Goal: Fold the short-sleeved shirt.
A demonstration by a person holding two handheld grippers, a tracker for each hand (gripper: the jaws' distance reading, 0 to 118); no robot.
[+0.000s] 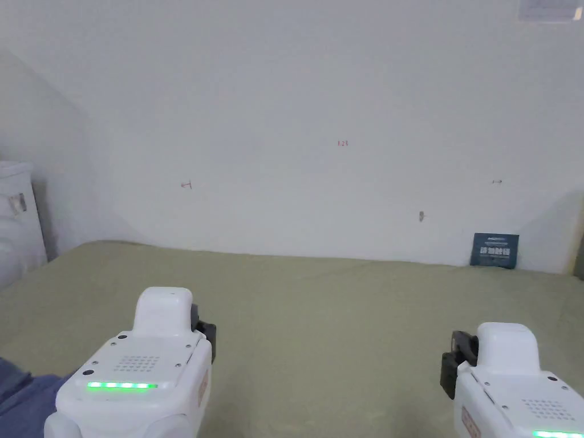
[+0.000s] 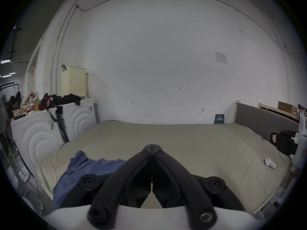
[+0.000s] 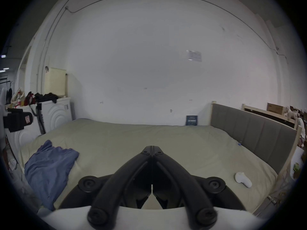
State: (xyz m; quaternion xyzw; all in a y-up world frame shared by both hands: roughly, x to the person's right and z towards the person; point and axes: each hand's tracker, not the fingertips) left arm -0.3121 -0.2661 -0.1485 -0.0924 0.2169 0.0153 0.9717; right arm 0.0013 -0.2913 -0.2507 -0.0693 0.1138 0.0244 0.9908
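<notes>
I am holding both grippers level above a bed [image 1: 342, 319] covered in a pale olive sheet, pointing them toward the white wall [image 1: 319, 114] at its far side. The left gripper [image 2: 152, 146] is showing its jaws pressed together at the tips with nothing between them, and the right gripper [image 3: 152, 148] is doing the same, its jaws meeting tip to tip and pinching nothing. The blue shirt [image 3: 49, 165] is lying crumpled at the near left corner of the bed, partly hanging over the edge, below and to the left of the left gripper and well apart from the right one; I am touching it with neither tool. A small white object [image 3: 243, 179] is resting on the sheet near the right edge. A grey headboard [image 3: 252, 134] is running along the right side, and white washing machines [image 2: 38, 134] piled with clothes are standing off to the left. A dark blue card [image 1: 494, 250] is leaning against the wall.
</notes>
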